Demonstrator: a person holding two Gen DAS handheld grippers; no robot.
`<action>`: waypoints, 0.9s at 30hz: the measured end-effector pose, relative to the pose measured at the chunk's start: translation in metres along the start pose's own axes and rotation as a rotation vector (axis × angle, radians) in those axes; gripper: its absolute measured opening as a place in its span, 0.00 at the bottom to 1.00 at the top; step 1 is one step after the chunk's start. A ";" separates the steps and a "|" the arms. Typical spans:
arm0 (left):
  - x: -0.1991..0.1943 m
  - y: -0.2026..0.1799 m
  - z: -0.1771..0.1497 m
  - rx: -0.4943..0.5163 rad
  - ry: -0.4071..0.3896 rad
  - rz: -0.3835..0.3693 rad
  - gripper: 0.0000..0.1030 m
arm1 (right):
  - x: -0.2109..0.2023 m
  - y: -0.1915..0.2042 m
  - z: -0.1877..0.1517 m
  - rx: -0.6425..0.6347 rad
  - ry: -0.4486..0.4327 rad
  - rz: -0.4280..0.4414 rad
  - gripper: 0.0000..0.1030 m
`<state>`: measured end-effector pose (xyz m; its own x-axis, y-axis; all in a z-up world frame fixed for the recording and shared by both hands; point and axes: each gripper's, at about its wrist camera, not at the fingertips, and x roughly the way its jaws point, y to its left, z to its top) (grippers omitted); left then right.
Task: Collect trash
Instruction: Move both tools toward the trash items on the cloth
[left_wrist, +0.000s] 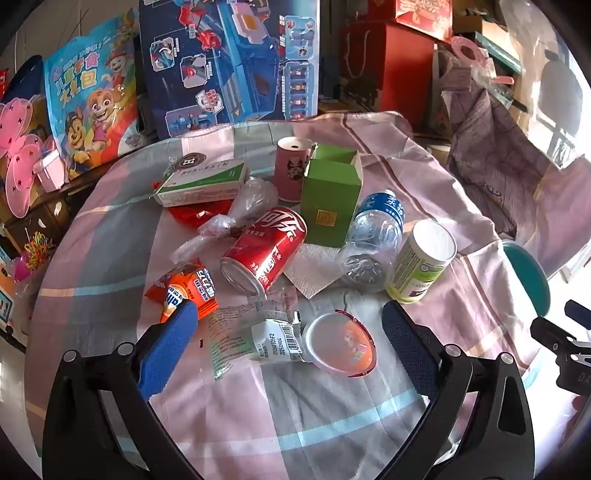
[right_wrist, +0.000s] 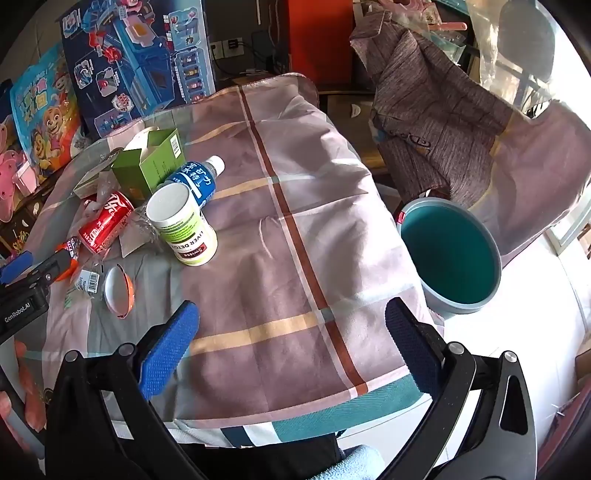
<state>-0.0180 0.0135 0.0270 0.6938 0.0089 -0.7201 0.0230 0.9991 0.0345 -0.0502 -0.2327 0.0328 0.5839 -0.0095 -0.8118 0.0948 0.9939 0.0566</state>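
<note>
Trash lies on a checked cloth: a red cola can on its side, a clear water bottle, a white supplement jar, a green carton, an orange wrapper, a clear labelled wrapper and a pink round lid. My left gripper is open and empty, its fingers either side of the clear wrapper and lid. My right gripper is open and empty over bare cloth. A teal bin stands off the table's right edge.
A medicine box, a crumpled plastic bag, a pink tube and a paper napkin also lie on the table. Toy boxes and bags stand behind. A cloth-draped chair is at the right.
</note>
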 end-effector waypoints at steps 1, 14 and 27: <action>0.000 0.000 0.000 0.001 -0.001 0.000 0.96 | 0.000 0.000 0.001 0.000 0.004 0.001 0.94; 0.001 0.002 -0.001 0.000 0.004 -0.003 0.96 | 0.002 0.001 -0.001 0.001 0.002 0.001 0.94; 0.002 0.002 -0.002 0.000 0.004 -0.005 0.96 | 0.001 0.003 -0.001 -0.005 0.006 0.002 0.94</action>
<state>-0.0183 0.0154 0.0247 0.6908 0.0044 -0.7231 0.0261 0.9992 0.0310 -0.0495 -0.2296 0.0314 0.5792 -0.0069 -0.8152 0.0897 0.9944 0.0553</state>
